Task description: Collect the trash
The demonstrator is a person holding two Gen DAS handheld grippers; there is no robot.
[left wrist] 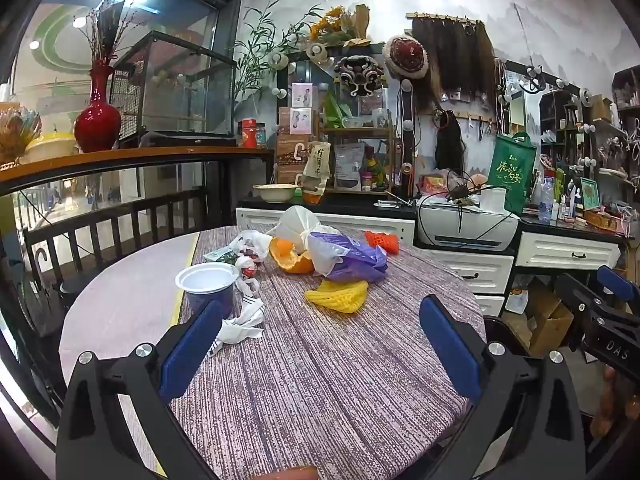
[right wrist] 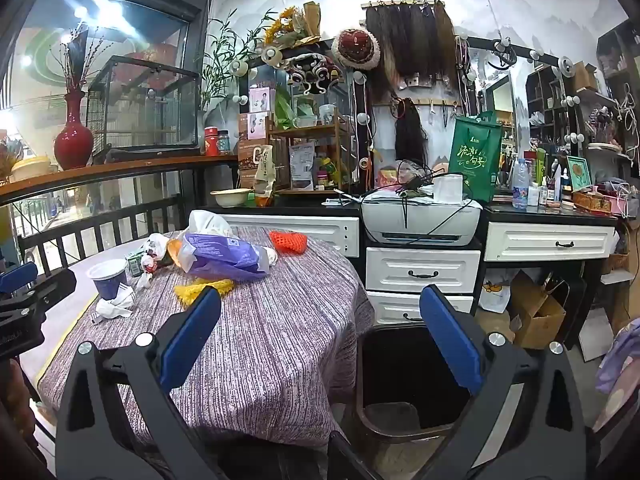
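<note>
From the left wrist view, the left tongs [left wrist: 320, 344] stand wide open with nothing between the blue pads, held low over the near edge of the table [left wrist: 320, 380]. The trash lies ahead of them, well apart: a crumpled white wrapper [left wrist: 240, 326] nearest, just beside the left pad in the picture, a white-rimmed blue cup [left wrist: 208, 284] behind it, a yellow foam net [left wrist: 338, 296] near the middle, then orange peel [left wrist: 288, 258], a purple bag [left wrist: 352, 260], a white bag [left wrist: 296, 224] and a red foam net [left wrist: 383, 241] further back. The step in hand looks like the first reach; it would go best by taking the nearest light piece, the wrapper, pinching its bunched middle so it does not slip.

From the right wrist view, the right tongs [right wrist: 320, 344] are likewise spread wide and hold nothing. They hang between the table edge and a black bin [right wrist: 404, 380] on the floor, which sits just beside the table, below and to the right. The trash pile [right wrist: 216, 256] lies up and to the left, well apart from these tongs, so the bin is close for the drop.
</note>
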